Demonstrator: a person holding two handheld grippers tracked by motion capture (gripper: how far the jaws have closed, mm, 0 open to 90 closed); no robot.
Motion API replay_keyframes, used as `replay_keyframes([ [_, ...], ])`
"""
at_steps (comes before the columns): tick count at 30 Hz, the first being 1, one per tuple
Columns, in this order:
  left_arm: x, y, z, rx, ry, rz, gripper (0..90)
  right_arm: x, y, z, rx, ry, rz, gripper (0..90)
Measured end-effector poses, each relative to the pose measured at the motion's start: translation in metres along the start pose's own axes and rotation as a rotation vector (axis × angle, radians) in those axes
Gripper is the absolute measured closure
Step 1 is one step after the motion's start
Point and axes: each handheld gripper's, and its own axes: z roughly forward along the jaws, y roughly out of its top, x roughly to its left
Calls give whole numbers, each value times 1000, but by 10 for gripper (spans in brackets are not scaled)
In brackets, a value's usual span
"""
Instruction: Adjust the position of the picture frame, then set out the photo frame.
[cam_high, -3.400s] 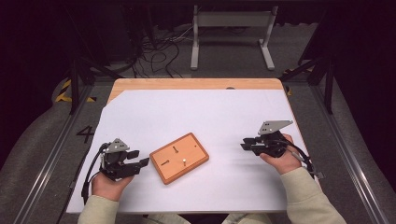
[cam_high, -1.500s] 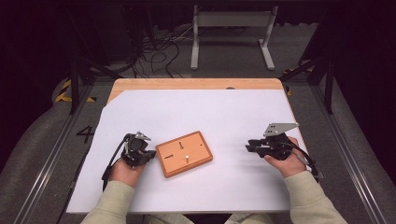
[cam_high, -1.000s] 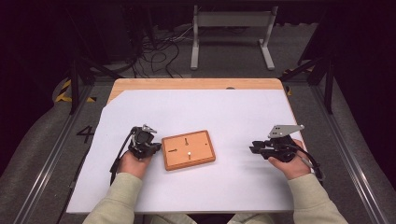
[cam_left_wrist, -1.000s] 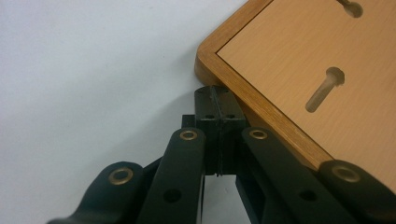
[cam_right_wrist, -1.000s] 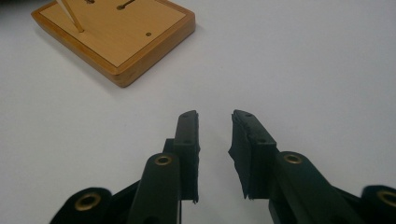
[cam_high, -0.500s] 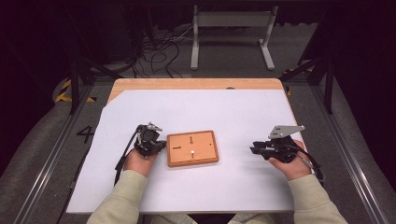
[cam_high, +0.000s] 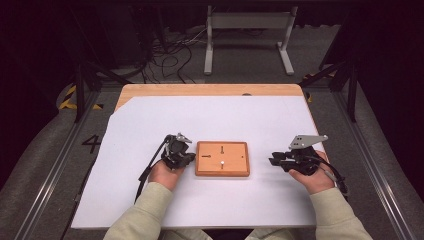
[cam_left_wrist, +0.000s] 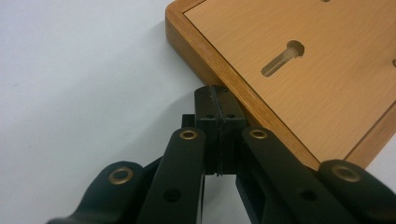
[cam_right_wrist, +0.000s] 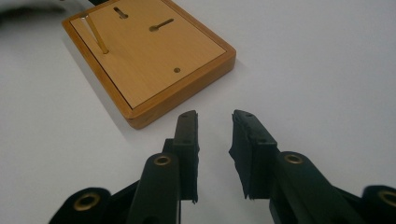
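Work in hand: L gripper (cam_high: 186, 159) shoving a wooden peg board (cam_high: 222, 158) across the white sheet (cam_high: 150, 120); judged from contact + pose.

Board loc: mid-table, flat on sheet, between the two grippers. Long axis runs L–R in high view, edges square to table (cam_high: 210, 90). Top face: keyhole slots, small holes, one upright peg (cam_right_wrist: 97, 33).

L tool state: jaws pressed together, nothing between pads. In L gripper view the closed tips (cam_left_wrist: 218, 109) butt against the board's raised rim (cam_left_wrist: 224, 77), touching, near one corner.

R tool state: R gripper (cam_high: 276, 161) jaws spread partway, nothing pinched. Tips (cam_right_wrist: 214, 122) point at board's near corner (cam_right_wrist: 140, 119), apart from it, bare sheet between.

Key relation: board lies directly ahead of L tips, to person's right of L gripper. Contact is on the short end, so push runs along the long axis toward R gripper. L hand nearer (touching); R near, not touching.

Next move (judgement): continue push, or R closes the gap to take or stop the far short end.

Risk (judgement): contact sits off-centre on the short edge; board could yaw rather than slide straight. Keep tips low on rim to avoid riding up over it.

Peg: standing; tilt uncertain, too small to tell.
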Motion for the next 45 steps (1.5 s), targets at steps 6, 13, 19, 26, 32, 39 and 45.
replay_keyframes([
  [6,-2,1,1,-1,-8,4,896,0,-2,-1,2,-4,2,719],
  [13,-4,-2,-18,-42,-17,22,838,6,1,-1,1,-5,-16,713],
  [19,-8,-19,-46,-90,-79,48,783,16,8,-2,-13,1,-43,700],
  [26,-10,-34,-60,-106,-92,60,741,23,14,0,-21,14,-74,685],
  [32,-9,-39,-66,-142,-95,67,705,33,25,2,-33,61,-94,674],
  [39,-6,-40,-66,-154,-92,67,662,45,42,13,-8,84,-130,632],
  [45,-3,-42,-63,-153,-99,70,647,52,54,26,9,94,-149,596],
])
